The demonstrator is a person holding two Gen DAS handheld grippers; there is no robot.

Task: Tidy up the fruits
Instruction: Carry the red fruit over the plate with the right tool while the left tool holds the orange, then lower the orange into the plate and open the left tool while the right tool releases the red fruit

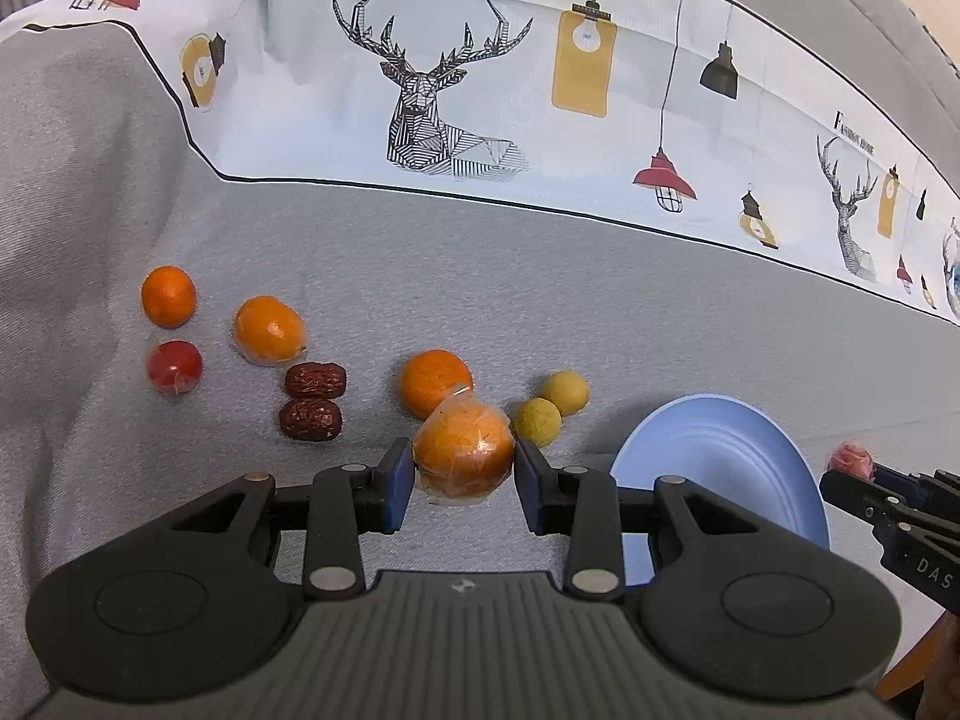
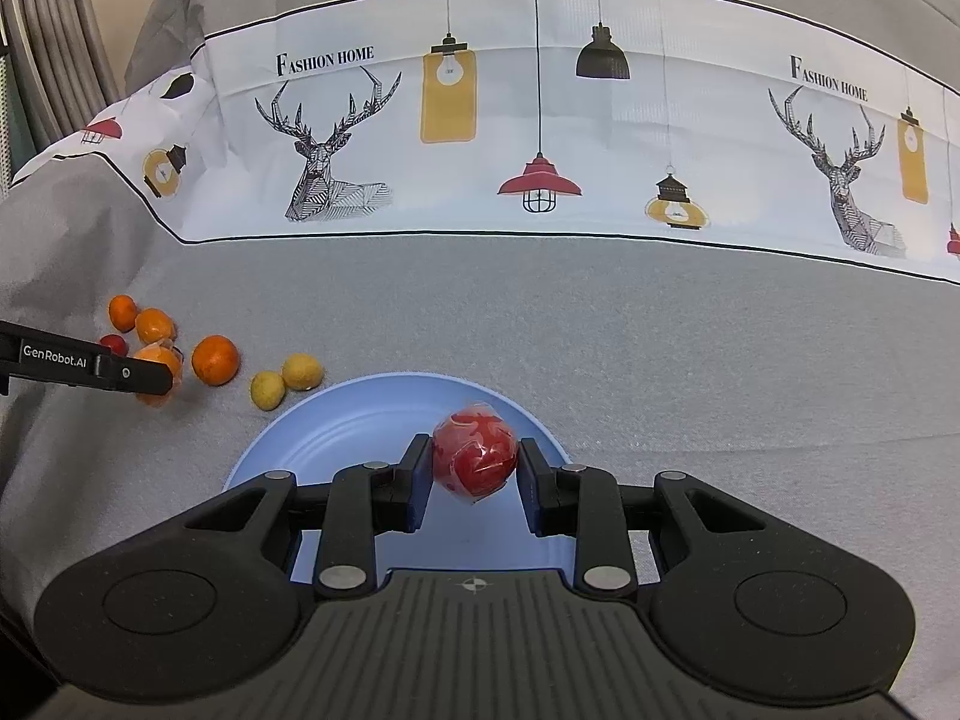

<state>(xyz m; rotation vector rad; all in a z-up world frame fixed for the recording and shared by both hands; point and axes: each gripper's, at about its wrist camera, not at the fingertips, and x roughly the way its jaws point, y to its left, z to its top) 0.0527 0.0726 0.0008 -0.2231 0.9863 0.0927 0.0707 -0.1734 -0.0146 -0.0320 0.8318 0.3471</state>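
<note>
A plastic-wrapped orange fruit (image 1: 463,452) is clamped between the pads of the left gripper (image 1: 463,474), beside two small yellow round fruits (image 1: 552,408) on the grey cloth (image 1: 660,312); a wrapped red round fruit (image 2: 475,455) is gripped by the right gripper (image 2: 475,471) above the pale blue round plate (image 2: 336,432)

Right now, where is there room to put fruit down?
The blue plate is bare under the held red fruit. The grey cloth right of it is free too. Left is crowded with oranges, dates and yellow balls.
</note>
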